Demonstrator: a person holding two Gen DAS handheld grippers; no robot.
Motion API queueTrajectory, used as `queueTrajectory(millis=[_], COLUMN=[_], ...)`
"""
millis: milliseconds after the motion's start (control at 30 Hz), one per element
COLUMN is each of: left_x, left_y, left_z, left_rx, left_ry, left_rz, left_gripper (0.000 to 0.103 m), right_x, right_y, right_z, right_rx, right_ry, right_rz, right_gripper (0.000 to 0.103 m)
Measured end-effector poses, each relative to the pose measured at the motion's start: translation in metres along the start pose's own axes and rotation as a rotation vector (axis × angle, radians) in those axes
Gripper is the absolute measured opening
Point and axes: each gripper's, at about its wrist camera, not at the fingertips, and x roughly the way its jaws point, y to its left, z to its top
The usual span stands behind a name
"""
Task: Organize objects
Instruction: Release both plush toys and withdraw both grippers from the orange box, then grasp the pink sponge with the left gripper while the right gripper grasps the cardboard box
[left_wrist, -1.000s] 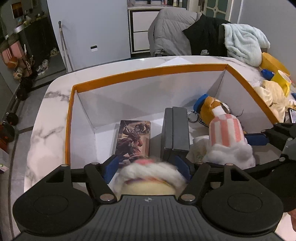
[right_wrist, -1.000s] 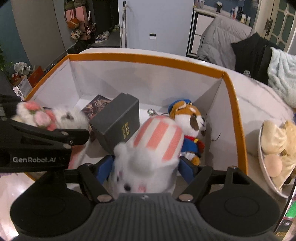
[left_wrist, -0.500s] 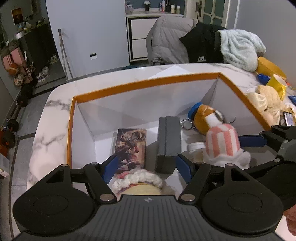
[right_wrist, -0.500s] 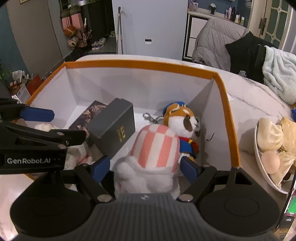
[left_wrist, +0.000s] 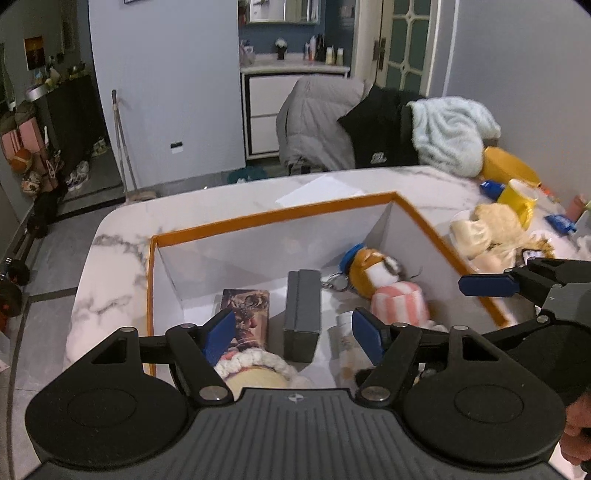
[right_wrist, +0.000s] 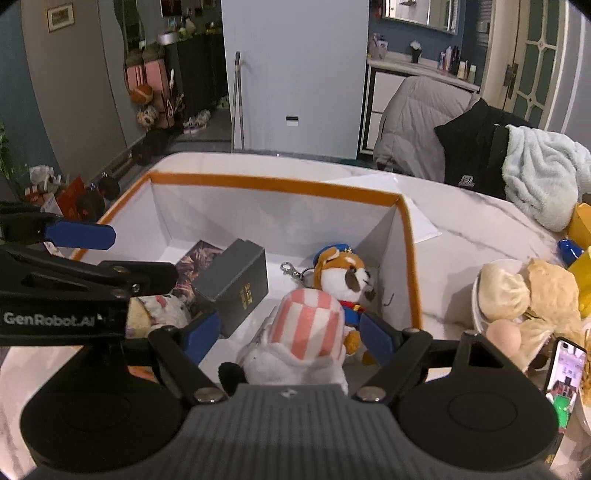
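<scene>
An orange-rimmed white box (left_wrist: 280, 216) (right_wrist: 273, 183) sits on the marble table. Inside lie a picture book (left_wrist: 251, 314), a dark grey case (left_wrist: 302, 306) (right_wrist: 236, 284), an orange dog plush (left_wrist: 369, 266) (right_wrist: 343, 273), a pink-striped white plush (left_wrist: 400, 302) (right_wrist: 306, 332) and a cream frilly plush (left_wrist: 255, 371) (right_wrist: 159, 310). My left gripper (left_wrist: 293, 334) is open above the cream plush, clear of it. My right gripper (right_wrist: 290, 332) is open, its fingers either side of the striped plush without gripping.
A plate of buns and a cream plush (right_wrist: 517, 295) sit right of the box, with a phone (right_wrist: 563, 369) near the front. Yellow cups (left_wrist: 517, 195) and jackets on chairs (left_wrist: 369, 125) stand at the far right. A paper sheet (left_wrist: 321, 190) lies behind the box.
Both grippers opened and let their plush toys drop into the box, then lifted and pulled back. The cream and striped plushes now rest inside.
</scene>
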Motion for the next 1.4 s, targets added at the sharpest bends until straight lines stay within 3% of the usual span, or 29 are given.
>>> queueTrajectory(millis=[267, 500, 833, 1067, 1400], left_x=[-0.037, -0.054, -0.036, -0.018, -0.007], left_y=[0.013, 0.024, 0.019, 0.013, 0.010], left_z=[-0.031, -0.068, -0.114, -0.149, -0.164], left_rx=[-0.085, -0.184, -0.196, -0.222, -0.271], left_ry=[-0.068, -0.073, 0.005, 0.071, 0.104], left_rz=[-0.063, -0.111, -0.104, -0.110, -0.120], left_gripper=[0.086, 0.087, 0.087, 0.087, 0.087], right_x=[-0.045, -0.067, -0.079, -0.095, -0.100], right_y=[-0.013, -0.021, -0.033, -0.056, -0.085], right_z=[-0.025, -0.060, -0.111, -0.150, -0.162], right_rx=[0.044, 0.068, 0.093, 0.176, 0.181], right_ry=[-0.070, -0.073, -0.087, -0.126, -0.163], right_rz=[0.006, 0.007, -0.050, -0.100, -0.221], right_gripper=[0.084, 0.084, 0.084, 0.084, 0.084])
